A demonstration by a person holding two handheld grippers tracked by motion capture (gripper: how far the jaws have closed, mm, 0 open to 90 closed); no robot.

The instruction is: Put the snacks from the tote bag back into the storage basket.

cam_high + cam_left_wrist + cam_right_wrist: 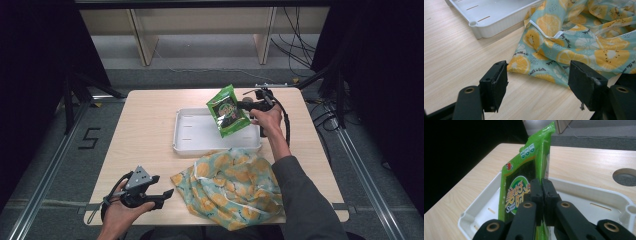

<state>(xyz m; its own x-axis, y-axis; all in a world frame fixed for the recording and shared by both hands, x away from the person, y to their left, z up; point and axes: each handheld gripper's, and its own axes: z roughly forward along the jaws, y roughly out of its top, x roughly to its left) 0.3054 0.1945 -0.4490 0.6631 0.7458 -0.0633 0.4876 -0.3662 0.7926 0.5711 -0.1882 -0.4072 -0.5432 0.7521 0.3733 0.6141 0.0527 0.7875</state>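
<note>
Right tool [541,185] pinching green snack packet [228,110] above white tray [192,145]; left tool [537,82] spread, empty, near fruit-print cloth [574,42] on worktop [145,125].

Green snack packet [520,187]: front w/ big yellow-white Chinese characters, approx. "美好" then a third one partly behind the gripper; beneath them Latin script starting "S…", rest too small/covered to read. Small red round brand logo at upper left of the dark panel, unreadable. Row of small white/green badges near the packet top, text too tiny.

Citrus-print cloth bag [574,42]: small black cursive lines repeated btw the orange slices, e.g. "smell with a…"; wording not certain.

Floor left of the counter: black tape mark shaped like "5" [90,138].
</note>
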